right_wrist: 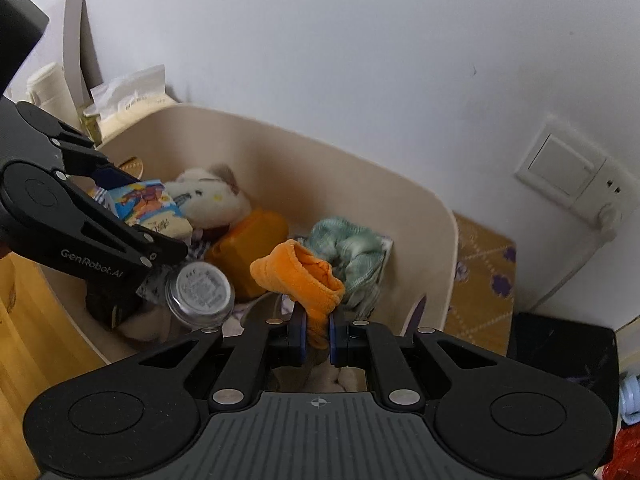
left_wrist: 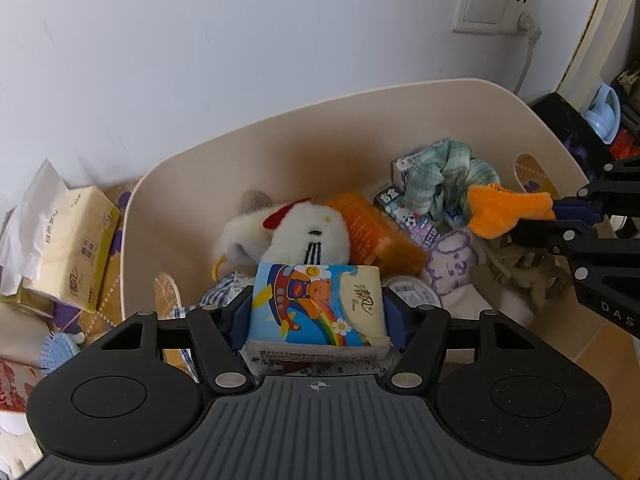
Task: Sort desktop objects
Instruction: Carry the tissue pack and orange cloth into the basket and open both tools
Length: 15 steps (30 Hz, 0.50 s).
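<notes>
My left gripper (left_wrist: 318, 312) is shut on a cartoon-printed tissue pack (left_wrist: 318, 306) and holds it over the near left part of a cream storage bin (left_wrist: 280, 120). My right gripper (right_wrist: 318, 334) is shut on an orange cloth (right_wrist: 300, 274) and holds it above the bin's right side; both also show in the left wrist view, the gripper (left_wrist: 560, 216) and the cloth (left_wrist: 504, 210). The left gripper (right_wrist: 120, 208) and tissue pack (right_wrist: 150, 204) show in the right wrist view. The bin (right_wrist: 400, 200) holds a white plush toy (left_wrist: 308, 232), an orange box (left_wrist: 380, 236), a green cloth (left_wrist: 444, 180) and a round lidded jar (right_wrist: 202, 288).
A yellow tissue box (left_wrist: 68, 248) and a blue hairbrush (left_wrist: 60, 350) lie left of the bin. A wall switch and socket (left_wrist: 492, 8) with a plugged cable sit behind it. A black box (right_wrist: 560, 344) stands right of the bin on a patterned yellow cloth (right_wrist: 484, 272).
</notes>
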{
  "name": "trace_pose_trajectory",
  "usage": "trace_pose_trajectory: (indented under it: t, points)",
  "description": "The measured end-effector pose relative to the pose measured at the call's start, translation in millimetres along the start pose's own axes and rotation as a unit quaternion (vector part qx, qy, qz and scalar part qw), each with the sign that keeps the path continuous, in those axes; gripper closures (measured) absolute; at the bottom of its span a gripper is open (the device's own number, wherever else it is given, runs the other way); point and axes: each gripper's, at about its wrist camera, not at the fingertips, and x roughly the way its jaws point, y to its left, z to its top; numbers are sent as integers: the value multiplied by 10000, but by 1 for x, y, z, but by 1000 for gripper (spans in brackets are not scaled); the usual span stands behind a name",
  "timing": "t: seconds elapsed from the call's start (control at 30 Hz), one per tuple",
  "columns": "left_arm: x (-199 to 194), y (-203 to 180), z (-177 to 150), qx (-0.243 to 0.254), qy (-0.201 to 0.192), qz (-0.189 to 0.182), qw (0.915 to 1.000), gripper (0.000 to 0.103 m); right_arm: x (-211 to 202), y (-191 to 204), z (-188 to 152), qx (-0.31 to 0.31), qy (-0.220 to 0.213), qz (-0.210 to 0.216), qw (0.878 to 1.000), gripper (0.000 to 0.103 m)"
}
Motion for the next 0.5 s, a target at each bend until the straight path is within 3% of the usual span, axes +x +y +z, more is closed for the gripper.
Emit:
trace_pose_trajectory:
  t: [0.13,0.17,0.3,0.5]
  points:
    - [1,0,-3,-85,68,-24,9999,35,0,2,1,29,48,-32,10000,89]
    - [1,1,-4,-120,85,-53,9999,32,0,3,0,27,50,-45,10000,78]
    - [-2,-1,-8,-96,116,-17,9999,25,-6,3,-2,110,6,-112,9999,49]
    - [-15,-6,-13,-163,85,6,9998,23,-23,0,-4,408,-101,-168,9990,30]
